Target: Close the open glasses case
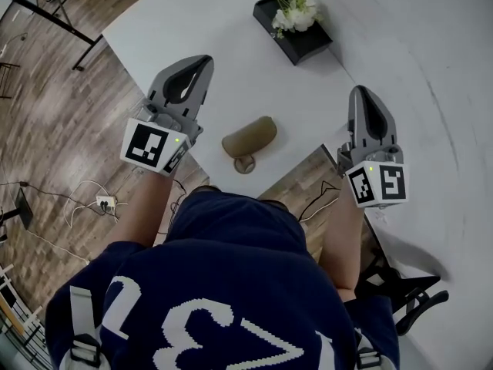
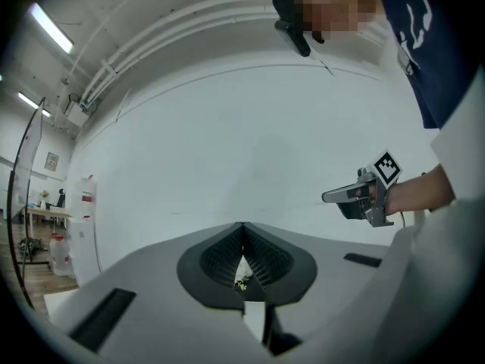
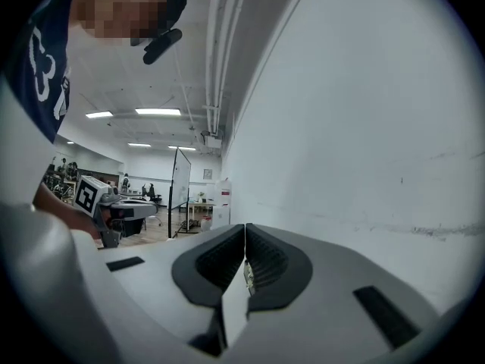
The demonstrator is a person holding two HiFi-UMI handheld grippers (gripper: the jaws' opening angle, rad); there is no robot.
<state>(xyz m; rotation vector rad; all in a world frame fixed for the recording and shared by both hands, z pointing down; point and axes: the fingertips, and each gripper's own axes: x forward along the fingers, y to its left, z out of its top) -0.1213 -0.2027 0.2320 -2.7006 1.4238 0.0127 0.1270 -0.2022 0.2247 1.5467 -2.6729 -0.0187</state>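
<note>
A tan oblong glasses case (image 1: 249, 136) lies on the white table (image 1: 223, 37) near its front edge, lid down as far as I can tell. A small round tan piece (image 1: 245, 164) sits just in front of it. My left gripper (image 1: 202, 62) is held up to the left of the case, and my right gripper (image 1: 362, 92) is up to the right; neither touches it. In the left gripper view the jaws (image 2: 242, 227) meet with nothing between them, and the right gripper (image 2: 356, 196) shows across. The right gripper's jaws (image 3: 245, 230) are likewise shut and empty, facing a white wall.
A black tray with white flowers (image 1: 296, 23) stands at the back of the table. The table's front edge runs just below the case, over wooden floor. A power strip with cables (image 1: 104, 203) lies at the left, a chair base (image 1: 408, 295) at the lower right.
</note>
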